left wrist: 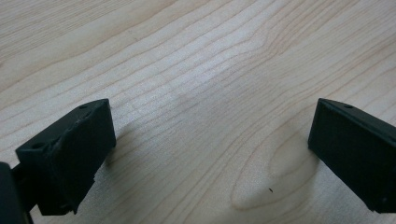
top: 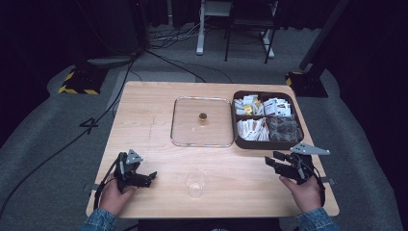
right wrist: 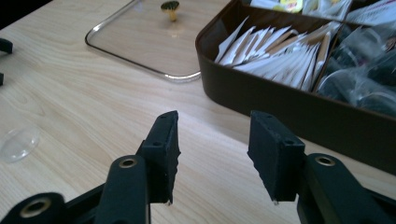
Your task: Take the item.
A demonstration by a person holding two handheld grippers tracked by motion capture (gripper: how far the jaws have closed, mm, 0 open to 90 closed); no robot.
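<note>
Wooden table [top: 154, 130] under both our grippers. L gripper [top: 144, 178] sits low at the near-left corner, jaws wide apart w/ nothing between. R gripper [top: 276, 164] hangs just before the brown box [top: 267, 143], jaws part-way apart, empty. Clear cup [top: 196, 183] stands between them, near the front edge.
</note>
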